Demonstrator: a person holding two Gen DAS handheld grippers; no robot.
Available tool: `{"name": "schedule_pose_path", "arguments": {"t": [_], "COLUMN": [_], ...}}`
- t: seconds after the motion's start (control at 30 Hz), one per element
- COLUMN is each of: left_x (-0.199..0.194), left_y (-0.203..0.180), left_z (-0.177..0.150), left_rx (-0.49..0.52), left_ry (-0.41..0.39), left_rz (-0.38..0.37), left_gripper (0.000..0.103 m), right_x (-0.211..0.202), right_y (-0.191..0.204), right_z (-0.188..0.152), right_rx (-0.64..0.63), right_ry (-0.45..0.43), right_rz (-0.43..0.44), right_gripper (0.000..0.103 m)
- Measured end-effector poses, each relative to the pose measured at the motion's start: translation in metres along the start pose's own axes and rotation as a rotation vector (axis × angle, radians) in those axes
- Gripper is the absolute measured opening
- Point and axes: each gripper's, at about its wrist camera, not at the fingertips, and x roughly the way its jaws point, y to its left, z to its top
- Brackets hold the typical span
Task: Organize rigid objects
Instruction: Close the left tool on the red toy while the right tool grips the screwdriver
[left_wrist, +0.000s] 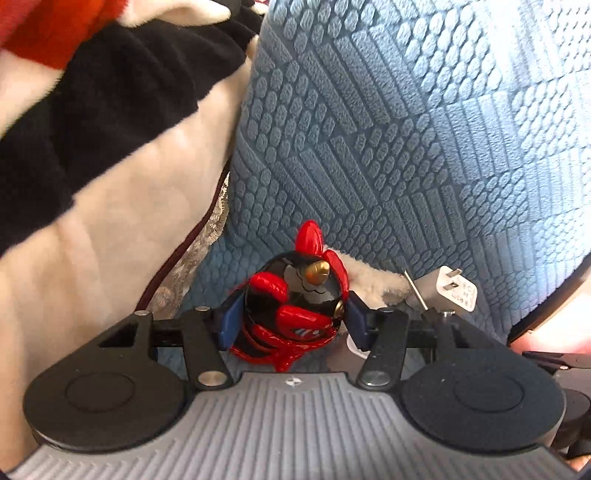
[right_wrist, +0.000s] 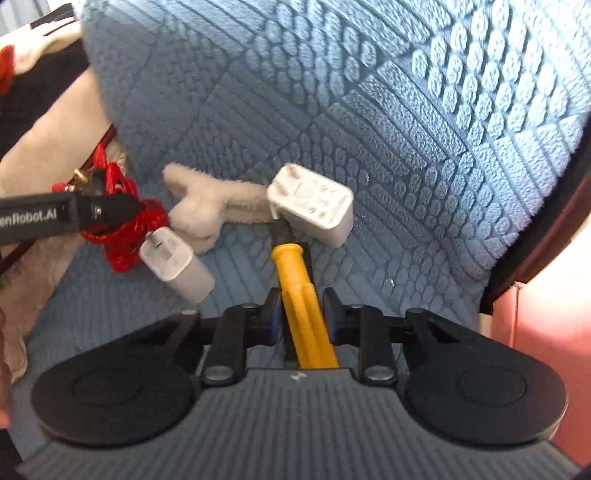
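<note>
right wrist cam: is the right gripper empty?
No, the right gripper has its fingers closed on the yellow screwdriver handle, which runs up between them toward the larger white charger.

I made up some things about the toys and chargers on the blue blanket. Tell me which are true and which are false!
1. The left hand-held gripper is shut on a red and black ornament. True.
2. The right hand-held gripper holds a green pen. False: it grips a yellow-handled screwdriver.
3. Two white chargers lie on the blanket. True.
4. The blanket is pink. False: it is blue.
</note>
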Motion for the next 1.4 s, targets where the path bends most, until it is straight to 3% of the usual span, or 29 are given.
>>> {"name": "schedule_pose_path", "arguments": {"t": [0.23, 0.73, 1.1, 1.4], "left_x": [-0.045, -0.115, -0.138, -0.133], "left_y": [-0.009, -0.018, -0.019, -0.021], "left_z": [-0.026, -0.068, -0.105, -0.107], "left_rx": [0.059, 0.039, 0.012, 0.0], "left_ry": [0.001, 0.012, 0.056, 0.082], "left_rz": [-0.025, -0.106, -0.155, -0.149], "left_gripper": [0.063, 0.063, 0.063, 0.063], "right_x": [-0.025, -0.084, -0.123, -0.111], "right_y": [0.029, 0.05, 0.057, 0.057], "right_z": [-0.019, -0.078, -0.133, -0.151], "right_rx": [-0.046, -0.028, 0.058, 0.084], "right_ry": [-0.015, -0.032, -0.022, 0.047], "right_rz": [-0.031, -0.062, -0.056, -0.048], "right_gripper": [0.023, 0.023, 0.023, 0.024]}}
